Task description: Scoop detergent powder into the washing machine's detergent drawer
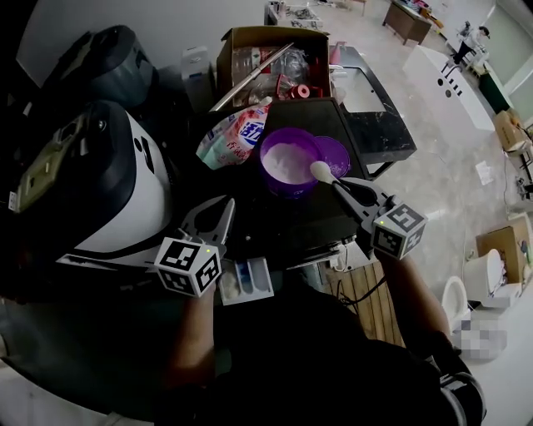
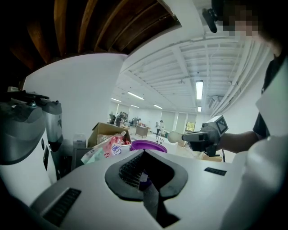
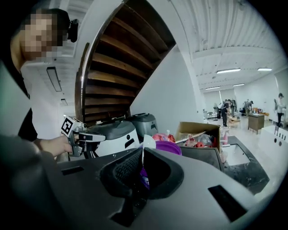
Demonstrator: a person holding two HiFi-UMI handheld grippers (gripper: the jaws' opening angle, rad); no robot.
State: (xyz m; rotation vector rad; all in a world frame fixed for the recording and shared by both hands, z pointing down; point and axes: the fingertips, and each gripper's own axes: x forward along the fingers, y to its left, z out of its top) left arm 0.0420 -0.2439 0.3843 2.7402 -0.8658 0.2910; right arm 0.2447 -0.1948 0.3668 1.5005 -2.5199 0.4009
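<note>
The right claw (image 1: 337, 185) is clamped on a white scoop (image 1: 321, 171) above the purple powder bowl (image 1: 283, 190), while the left claw (image 1: 227, 205), closed and empty, hangs nearer, just left of the open detergent drawer (image 1: 246, 280).

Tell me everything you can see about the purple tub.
Round, purple, plastic-looking tub, open and upright, part filled with white powder. A detergent bag lies at its left, and a purple lid sits at its right. The right gripper holds a white scoop above its rim.

Pale glossy floor (image 1: 450, 179), white walls (image 2: 81, 90), ceiling strip lights (image 2: 199, 90), distant desks (image 1: 408, 21).
</note>
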